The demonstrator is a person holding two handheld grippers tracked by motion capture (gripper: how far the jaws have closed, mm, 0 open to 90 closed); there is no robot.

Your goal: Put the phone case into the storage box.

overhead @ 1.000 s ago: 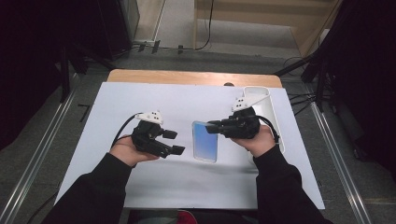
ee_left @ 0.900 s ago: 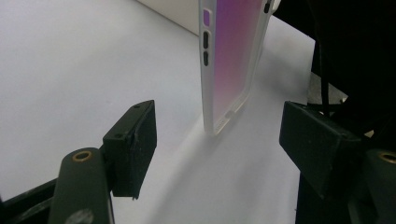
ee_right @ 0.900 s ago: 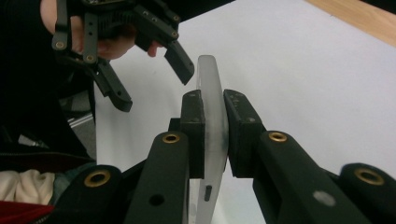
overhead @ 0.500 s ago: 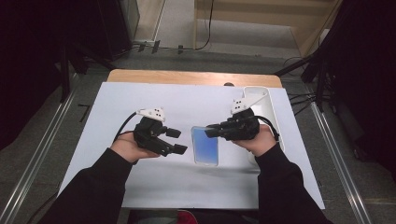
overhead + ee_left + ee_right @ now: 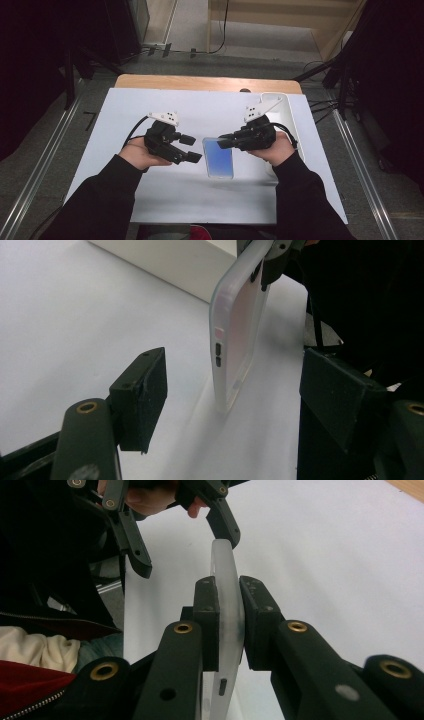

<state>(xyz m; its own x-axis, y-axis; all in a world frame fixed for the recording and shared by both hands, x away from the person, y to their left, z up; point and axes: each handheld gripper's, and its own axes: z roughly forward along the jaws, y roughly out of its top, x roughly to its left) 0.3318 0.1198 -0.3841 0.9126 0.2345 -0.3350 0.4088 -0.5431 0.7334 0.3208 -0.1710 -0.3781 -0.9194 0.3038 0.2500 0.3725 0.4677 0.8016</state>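
Phone case (image 5: 219,158), translucent, held near middle of tabletop (image 5: 125,105), toward its near edge, one end low over white surface. Right gripper (image 5: 225,142) jaws clamped on case's thin edge. Left gripper (image 5: 192,148) jaws apart, flanking case in left gripper view, touching nothing. Case looks light, flexible, a bit slick: likely bends under squeeze; best taken on long side rims, away from button cutouts. White box (image 5: 280,107) at far right corner; contents hidden.
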